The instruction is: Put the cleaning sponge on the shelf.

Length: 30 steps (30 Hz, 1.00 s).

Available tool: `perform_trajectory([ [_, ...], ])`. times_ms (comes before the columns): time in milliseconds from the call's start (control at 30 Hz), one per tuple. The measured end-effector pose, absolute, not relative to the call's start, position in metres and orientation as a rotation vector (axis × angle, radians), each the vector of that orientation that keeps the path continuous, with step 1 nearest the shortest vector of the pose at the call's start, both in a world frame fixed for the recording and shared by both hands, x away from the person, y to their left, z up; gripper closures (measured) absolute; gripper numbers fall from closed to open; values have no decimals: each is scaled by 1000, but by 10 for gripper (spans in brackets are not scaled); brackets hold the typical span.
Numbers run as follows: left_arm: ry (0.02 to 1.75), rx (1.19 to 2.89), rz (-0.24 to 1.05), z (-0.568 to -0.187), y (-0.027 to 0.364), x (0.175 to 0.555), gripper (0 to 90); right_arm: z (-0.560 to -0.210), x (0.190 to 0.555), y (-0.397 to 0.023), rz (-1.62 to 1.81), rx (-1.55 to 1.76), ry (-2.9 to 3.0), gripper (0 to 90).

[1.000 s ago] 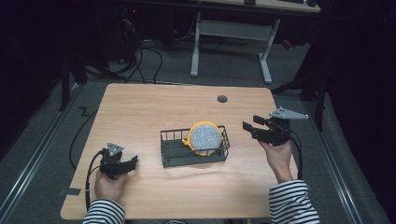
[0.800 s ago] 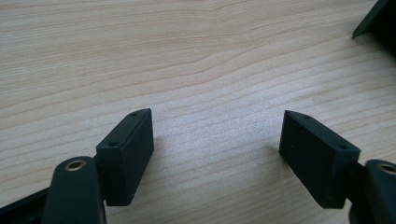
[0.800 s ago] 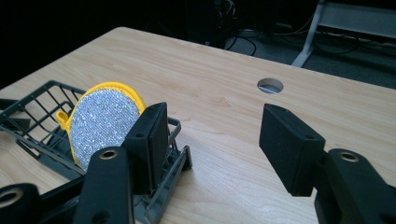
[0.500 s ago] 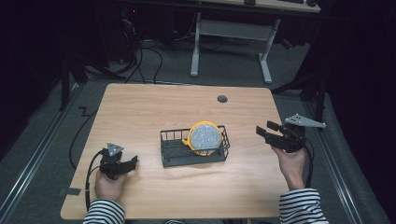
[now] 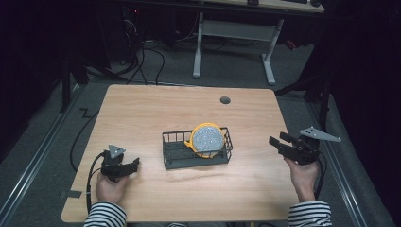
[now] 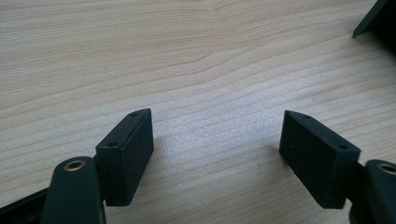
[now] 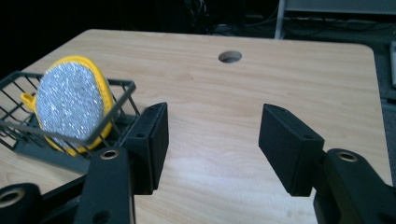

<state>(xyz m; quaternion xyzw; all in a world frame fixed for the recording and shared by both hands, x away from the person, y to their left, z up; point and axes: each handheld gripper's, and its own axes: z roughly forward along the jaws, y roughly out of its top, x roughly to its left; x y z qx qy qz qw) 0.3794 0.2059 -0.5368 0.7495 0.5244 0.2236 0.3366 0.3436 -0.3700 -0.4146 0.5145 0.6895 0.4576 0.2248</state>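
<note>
Both my grippers gape empty, left gripper (image 5: 124, 166) low on the desk (image 5: 156, 109), right gripper (image 5: 283, 144) off its edge; the yellow-rimmed scouring pad (image 5: 208, 140) leans in the wire basket (image 5: 176, 156), so a careless reach could topple it.

Light wood bench (image 5: 156, 109), rounded corners, round cable hole (image 5: 225, 100) near the far edge. Grey floor (image 5: 227, 80) around it. Beyond: white-legged desk (image 5: 234, 35) and loose black cables (image 5: 146, 56) (far room dark, details unreadable). Metal rail (image 5: 35, 156) runs along the left.
</note>
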Motion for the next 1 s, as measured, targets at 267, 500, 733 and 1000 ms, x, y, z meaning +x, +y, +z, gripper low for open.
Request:
perform_trajectory([
  [267, 1367, 1953, 584, -537, 206, 379, 266, -443, 334, -378, 1281, 1484, 1872, 431],
  [500, 1367, 1954, 583, -537, 206, 379, 266, -462, 332, -383, 1296, 1533, 1852, 431],
  [733, 1367, 1953, 585, -537, 206, 379, 266, -484, 327, -385, 1251, 1561, 1846, 424],
  [1000, 1367, 1954, 585, -537, 206, 379, 267, -512, 331, -386, 1183, 1599, 1869, 402],
])
